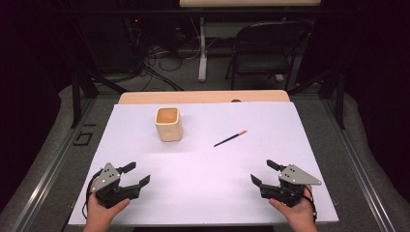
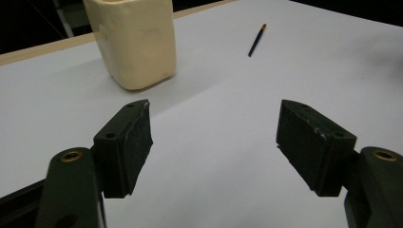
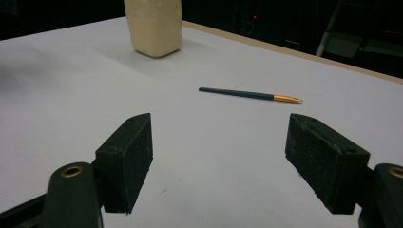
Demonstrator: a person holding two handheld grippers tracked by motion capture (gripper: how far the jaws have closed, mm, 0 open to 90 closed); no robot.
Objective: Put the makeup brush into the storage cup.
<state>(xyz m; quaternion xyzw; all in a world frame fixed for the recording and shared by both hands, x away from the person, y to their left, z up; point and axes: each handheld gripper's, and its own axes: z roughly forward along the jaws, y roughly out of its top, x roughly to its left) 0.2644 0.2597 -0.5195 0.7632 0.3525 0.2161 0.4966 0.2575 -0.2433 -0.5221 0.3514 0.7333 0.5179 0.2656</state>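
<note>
Both jaws gape wide, holding nothing. The pen (image 1: 230,138) lies at one o'clock of centre, right of the cup (image 1: 168,124). The right gripper (image 1: 263,175) should approach low and pinch mid-shaft; the left gripper (image 1: 138,175) waits.

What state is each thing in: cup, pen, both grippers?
cream cup: upright on the white sheet, mouth open, nothing visible inside.
pen: lying flat on the sheet, gold tip pointing away from the person, untouched.
left gripper: jaws open, nothing between them, held in the hand near the table's near edge.
right gripper: jaws open, nothing between them, held in the hand near the table's near edge.
</note>
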